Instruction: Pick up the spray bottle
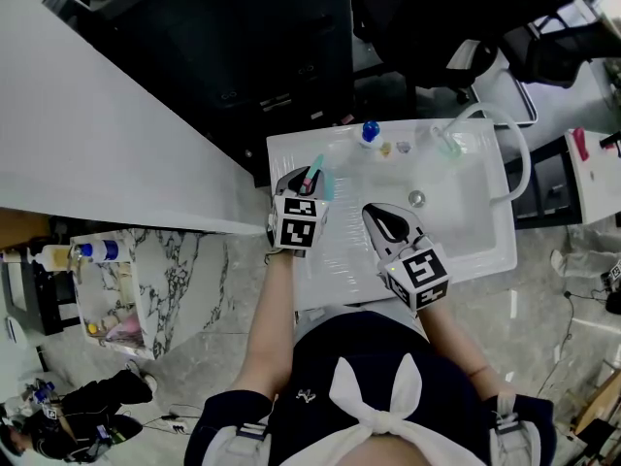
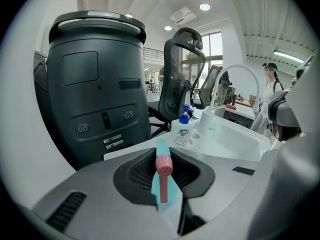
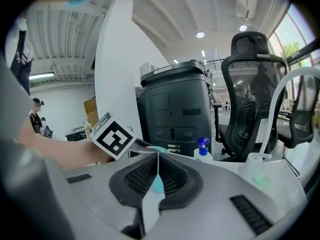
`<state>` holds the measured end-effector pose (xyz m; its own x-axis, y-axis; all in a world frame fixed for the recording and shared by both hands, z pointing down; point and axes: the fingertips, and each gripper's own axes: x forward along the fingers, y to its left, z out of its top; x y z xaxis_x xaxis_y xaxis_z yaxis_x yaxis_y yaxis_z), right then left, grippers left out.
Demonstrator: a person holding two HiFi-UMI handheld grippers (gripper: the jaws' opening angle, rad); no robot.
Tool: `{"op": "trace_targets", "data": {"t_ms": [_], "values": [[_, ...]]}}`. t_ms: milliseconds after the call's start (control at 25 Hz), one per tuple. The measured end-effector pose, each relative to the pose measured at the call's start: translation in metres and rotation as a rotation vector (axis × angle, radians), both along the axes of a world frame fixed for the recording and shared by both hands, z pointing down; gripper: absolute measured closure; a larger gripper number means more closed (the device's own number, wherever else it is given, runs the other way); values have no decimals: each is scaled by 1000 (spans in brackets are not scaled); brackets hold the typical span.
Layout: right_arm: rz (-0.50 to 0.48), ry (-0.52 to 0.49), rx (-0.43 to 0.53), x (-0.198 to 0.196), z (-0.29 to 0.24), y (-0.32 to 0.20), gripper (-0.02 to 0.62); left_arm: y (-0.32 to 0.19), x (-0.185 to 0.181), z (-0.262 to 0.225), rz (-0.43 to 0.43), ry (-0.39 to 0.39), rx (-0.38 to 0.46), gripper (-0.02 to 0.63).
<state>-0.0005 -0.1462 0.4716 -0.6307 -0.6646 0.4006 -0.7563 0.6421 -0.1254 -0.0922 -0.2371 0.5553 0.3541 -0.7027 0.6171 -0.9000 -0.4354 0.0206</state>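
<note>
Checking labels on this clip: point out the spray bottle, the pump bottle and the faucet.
spray bottle point(image 2: 163, 166), left gripper view, pink nozzle
pump bottle point(image 2: 181, 132), left gripper view, clear body
faucet point(image 2: 241, 66), left gripper view, arch top

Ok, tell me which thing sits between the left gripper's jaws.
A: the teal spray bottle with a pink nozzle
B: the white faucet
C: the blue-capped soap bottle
A: the jaws of the left gripper are closed on the spray bottle, its pink nozzle showing between them; the soap bottle stands apart on the sink rim.
</note>
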Motion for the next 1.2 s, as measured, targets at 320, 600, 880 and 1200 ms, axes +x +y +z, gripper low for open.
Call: {"op": "trace_targets", "data": {"t_ms": [320,600,880,1200], "values": [[-9,-3,14,-4,-4,3,568,1,-3,-9,1,-4,32,523],[-22,-7,23,-4,-6,8,568,6,-3,-25,-20,6,57,523],[-34,-10,31,-2,-11,14,568,14,3,-44,-19,14,93,523],[-57,-23,40,1,-18,24,568,30,9,-67,-22,14,135,523]]}}
